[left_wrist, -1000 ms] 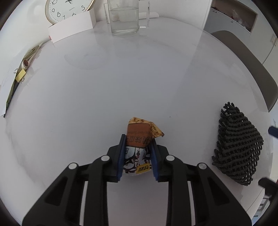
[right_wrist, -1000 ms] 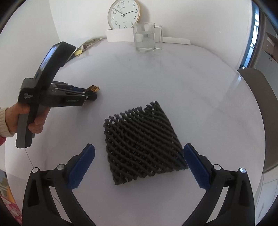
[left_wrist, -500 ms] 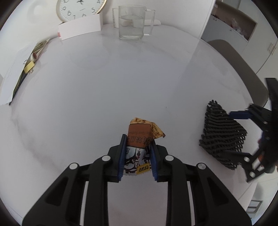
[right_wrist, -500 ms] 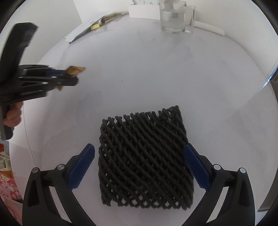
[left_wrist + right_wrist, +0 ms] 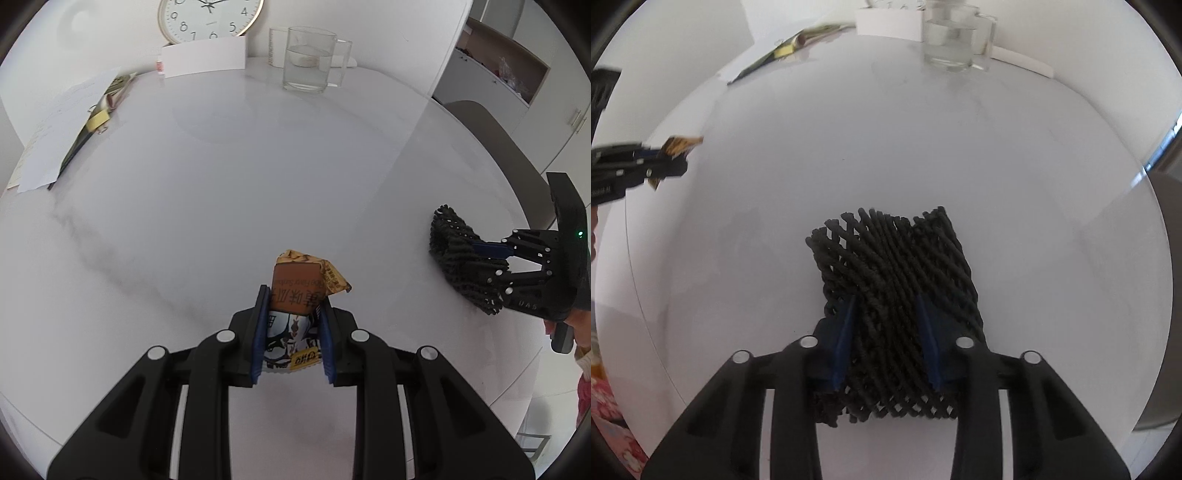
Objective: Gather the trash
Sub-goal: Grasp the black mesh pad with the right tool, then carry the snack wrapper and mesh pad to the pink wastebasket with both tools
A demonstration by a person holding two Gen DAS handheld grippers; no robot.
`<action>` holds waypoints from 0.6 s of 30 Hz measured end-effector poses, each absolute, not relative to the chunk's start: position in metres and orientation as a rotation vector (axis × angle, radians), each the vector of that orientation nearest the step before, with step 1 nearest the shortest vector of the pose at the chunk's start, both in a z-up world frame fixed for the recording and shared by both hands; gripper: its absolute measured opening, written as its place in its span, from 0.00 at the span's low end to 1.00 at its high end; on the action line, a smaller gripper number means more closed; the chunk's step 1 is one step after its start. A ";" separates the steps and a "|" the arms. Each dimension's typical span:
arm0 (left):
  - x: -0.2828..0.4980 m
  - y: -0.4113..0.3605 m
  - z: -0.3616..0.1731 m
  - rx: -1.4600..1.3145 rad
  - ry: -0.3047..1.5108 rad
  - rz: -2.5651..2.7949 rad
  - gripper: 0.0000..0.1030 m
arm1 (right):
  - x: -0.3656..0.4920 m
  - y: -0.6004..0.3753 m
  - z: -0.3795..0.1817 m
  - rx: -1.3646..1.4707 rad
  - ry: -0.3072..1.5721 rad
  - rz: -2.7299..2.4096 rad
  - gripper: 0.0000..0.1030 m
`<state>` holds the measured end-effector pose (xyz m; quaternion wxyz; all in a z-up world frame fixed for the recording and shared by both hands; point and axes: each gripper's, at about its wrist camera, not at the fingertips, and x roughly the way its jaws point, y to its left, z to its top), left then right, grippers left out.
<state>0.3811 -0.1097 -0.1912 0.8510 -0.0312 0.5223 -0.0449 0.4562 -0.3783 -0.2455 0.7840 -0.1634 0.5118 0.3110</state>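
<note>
Jaws closing; foam net (image 5: 897, 295) squeezed between.

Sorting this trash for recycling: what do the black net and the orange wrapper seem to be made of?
Net: looks like soft foam mesh, matte black; its open lattice of thick strands bunches where the right claw is closing on it. Wrapper: probably thin printed plastic or foil film, slightly glossy; it is creased, with a crumpled, folded top above the left claw. Neither is certain from looks alone.
</note>
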 end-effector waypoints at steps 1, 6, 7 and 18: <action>0.379 -0.108 -0.191 -0.071 1.101 -0.097 0.24 | 0.455 -0.380 -0.246 -0.330 1.113 0.682 0.19; 0.370 -0.107 -0.187 -0.069 1.090 -0.100 0.24 | 0.446 -0.371 -0.245 -0.324 1.113 0.710 0.15; 0.368 -0.106 -0.185 -0.073 1.089 -0.104 0.24 | 0.443 -0.370 -0.243 -0.318 1.109 0.714 0.14; 0.302 -0.085 -0.139 -0.091 1.058 -0.144 0.24 | 0.358 -0.356 -0.173 -0.151 0.961 0.737 0.14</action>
